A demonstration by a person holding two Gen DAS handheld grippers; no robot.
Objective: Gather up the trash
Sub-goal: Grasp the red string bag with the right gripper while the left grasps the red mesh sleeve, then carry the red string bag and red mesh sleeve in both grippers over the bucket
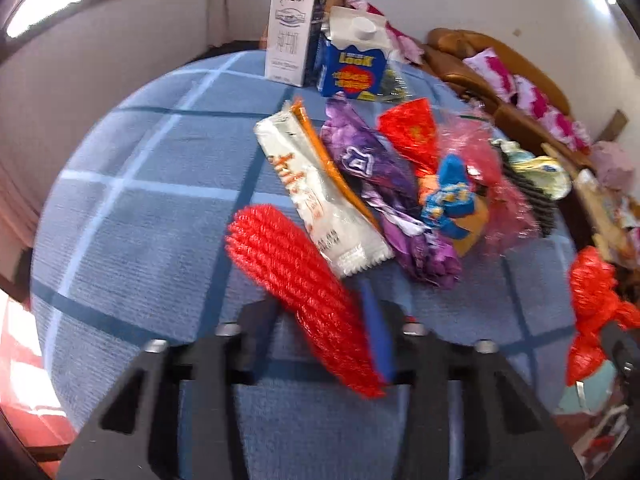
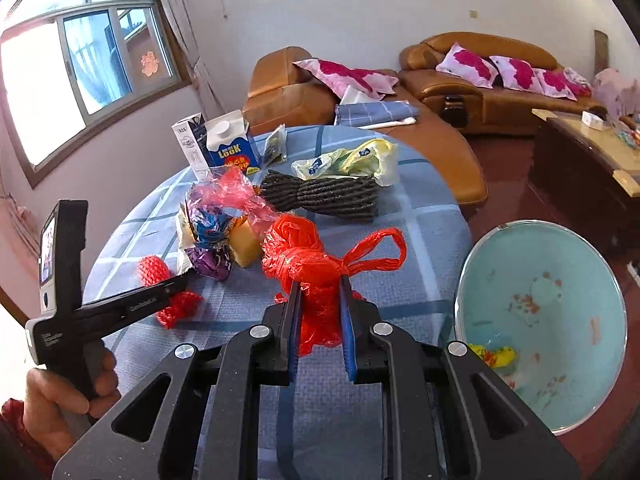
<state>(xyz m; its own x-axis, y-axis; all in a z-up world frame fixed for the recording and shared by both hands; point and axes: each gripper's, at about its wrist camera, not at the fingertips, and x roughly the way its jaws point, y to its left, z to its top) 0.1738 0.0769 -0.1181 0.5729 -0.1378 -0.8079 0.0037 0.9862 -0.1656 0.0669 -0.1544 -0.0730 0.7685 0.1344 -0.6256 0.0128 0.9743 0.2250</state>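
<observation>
My left gripper (image 1: 320,312) is shut on a red foam net sleeve (image 1: 296,280), held over the blue checked tablecloth (image 1: 140,200); the same left gripper shows in the right wrist view (image 2: 176,284) with the sleeve (image 2: 154,270). My right gripper (image 2: 320,292) is shut on a knotted red plastic bag (image 2: 304,264), which also shows at the right edge of the left wrist view (image 1: 592,304). A pile of wrappers lies ahead: a white wrapper (image 1: 316,196), a purple one (image 1: 376,184), a pink bag (image 1: 492,176) and a black foam net (image 2: 324,196).
Two cartons stand at the table's far edge, white (image 1: 290,36) and blue (image 1: 354,64). A pale blue basin (image 2: 548,320) holding a yellow scrap sits right of the table. Brown sofas (image 2: 480,84) with pink cushions stand behind; a low table (image 2: 588,152) is at right.
</observation>
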